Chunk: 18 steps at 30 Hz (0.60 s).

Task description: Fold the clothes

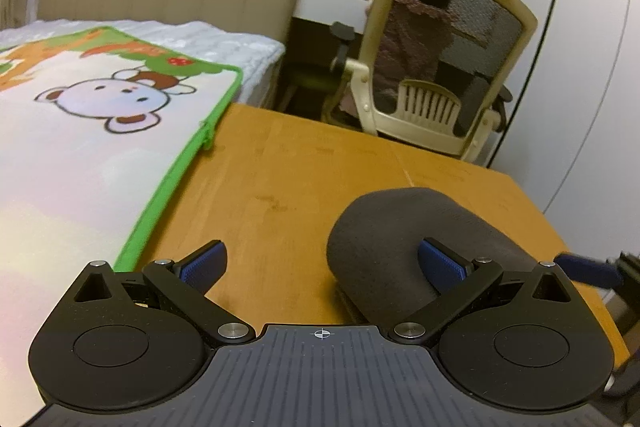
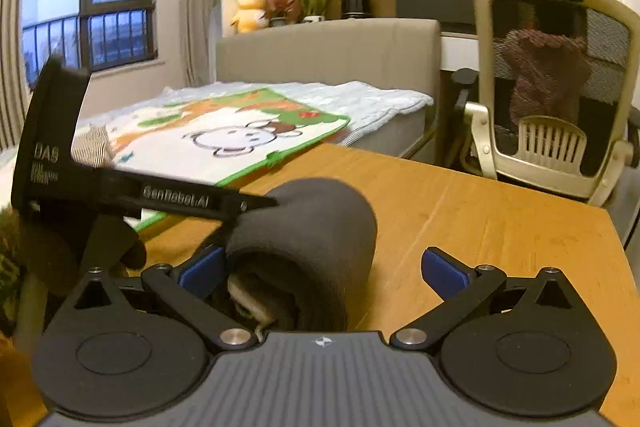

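A dark grey garment [image 1: 404, 239], rolled into a thick bundle, lies on the wooden table [image 1: 288, 187]. My left gripper [image 1: 320, 263] is open; its right finger [image 1: 440, 261] rests against the bundle, its left finger over bare wood. In the right wrist view the same bundle [image 2: 316, 239] shows a rolled end with a pale inner layer. My right gripper [image 2: 322, 269] is open, its left finger [image 2: 202, 269] touching the bundle's near end, its right finger over bare wood. The left gripper's black body [image 2: 120, 187] reaches in from the left.
A cartoon-print mat with a green border [image 1: 80, 131] lies on the bed beside the table's left edge. A cream mesh office chair [image 1: 444, 67] stands behind the table's far edge. A shelf with a yellow plush toy [image 2: 250, 11] sits behind the bed's headboard.
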Each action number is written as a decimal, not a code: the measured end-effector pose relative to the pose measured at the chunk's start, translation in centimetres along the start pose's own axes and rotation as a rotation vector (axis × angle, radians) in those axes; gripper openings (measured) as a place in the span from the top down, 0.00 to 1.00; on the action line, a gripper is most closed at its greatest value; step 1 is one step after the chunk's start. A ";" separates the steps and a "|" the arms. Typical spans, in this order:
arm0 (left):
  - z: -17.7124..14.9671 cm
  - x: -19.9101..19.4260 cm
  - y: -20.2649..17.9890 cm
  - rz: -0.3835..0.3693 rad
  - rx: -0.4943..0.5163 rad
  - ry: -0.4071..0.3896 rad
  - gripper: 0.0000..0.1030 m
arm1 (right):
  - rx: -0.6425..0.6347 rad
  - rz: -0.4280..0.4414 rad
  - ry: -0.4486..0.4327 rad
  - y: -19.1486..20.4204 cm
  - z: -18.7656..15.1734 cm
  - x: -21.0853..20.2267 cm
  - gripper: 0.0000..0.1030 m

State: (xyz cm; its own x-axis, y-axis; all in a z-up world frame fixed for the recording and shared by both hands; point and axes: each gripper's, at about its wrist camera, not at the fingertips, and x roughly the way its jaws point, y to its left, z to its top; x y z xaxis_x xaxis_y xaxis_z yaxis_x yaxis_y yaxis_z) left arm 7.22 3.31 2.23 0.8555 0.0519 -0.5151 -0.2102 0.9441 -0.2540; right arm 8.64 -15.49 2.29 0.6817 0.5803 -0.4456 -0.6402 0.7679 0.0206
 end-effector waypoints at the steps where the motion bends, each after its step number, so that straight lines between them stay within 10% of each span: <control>1: -0.1 0.0 0.2 -0.006 -0.010 0.001 0.00 | -0.009 -0.011 0.024 0.2 -0.2 0.4 0.00; 14: -0.5 0.4 1.5 -0.046 -0.061 -0.014 0.00 | 0.148 -0.007 -0.173 -2.3 0.8 -1.0 0.00; 18: -0.9 0.4 1.3 -0.042 -0.051 -0.026 0.00 | 0.137 -0.056 -0.104 -2.3 0.7 1.2 0.00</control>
State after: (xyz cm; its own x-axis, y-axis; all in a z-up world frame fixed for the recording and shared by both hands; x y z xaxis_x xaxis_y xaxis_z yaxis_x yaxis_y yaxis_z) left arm 6.86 4.31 0.94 0.8758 0.0215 -0.4822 -0.1971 0.9278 -0.3167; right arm 11.20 -16.34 2.37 0.7527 0.5549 -0.3543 -0.5508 0.8255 0.1228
